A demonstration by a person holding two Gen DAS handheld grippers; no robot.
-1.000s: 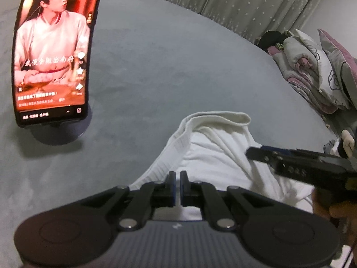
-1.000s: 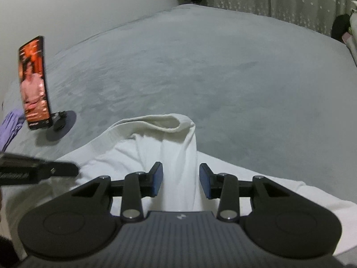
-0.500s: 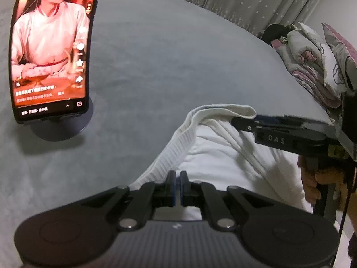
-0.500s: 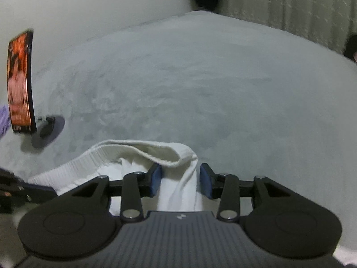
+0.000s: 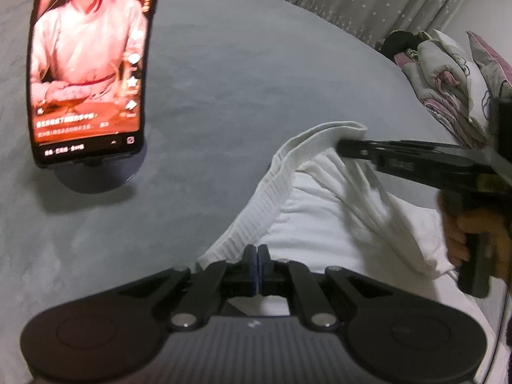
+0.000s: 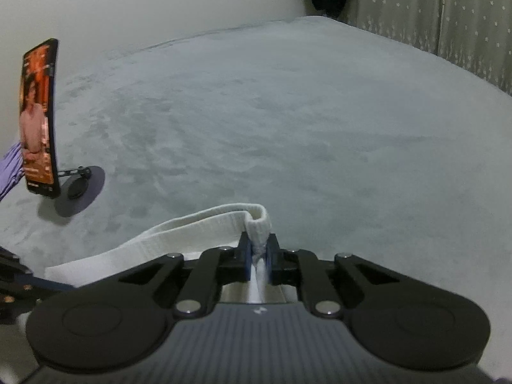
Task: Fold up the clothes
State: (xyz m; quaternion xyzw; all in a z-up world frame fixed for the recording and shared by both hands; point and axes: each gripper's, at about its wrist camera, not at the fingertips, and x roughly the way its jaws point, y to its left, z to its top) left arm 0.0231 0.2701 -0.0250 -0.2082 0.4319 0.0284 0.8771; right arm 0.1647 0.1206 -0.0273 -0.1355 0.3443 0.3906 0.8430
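Observation:
A white garment [image 5: 326, 224] with a ribbed hem [image 5: 272, 192] lies on the grey bed [image 5: 240, 80]. My left gripper [image 5: 257, 252] is shut on the near end of that hem. In the right wrist view the hem's far corner [image 6: 257, 220] stands up between the blue pads of my right gripper [image 6: 258, 248]. Its jaws are closing and pinch the cloth. The left wrist view shows the right gripper [image 5: 344, 148] from the side at that same corner, with a person's hand [image 5: 457, 233] on its handle.
A lit phone [image 5: 89, 73] stands upright on a round stand [image 6: 80, 192] at the left. Crumpled patterned bedding [image 5: 448, 80] is piled at the right edge. Curtains [image 6: 448, 16] hang behind the bed. A purple cloth [image 6: 9, 166] shows beside the phone.
My right gripper moved forward over the garment to the hem's far corner, and its jaws went from open to pinched on it. The left gripper kept still, shut.

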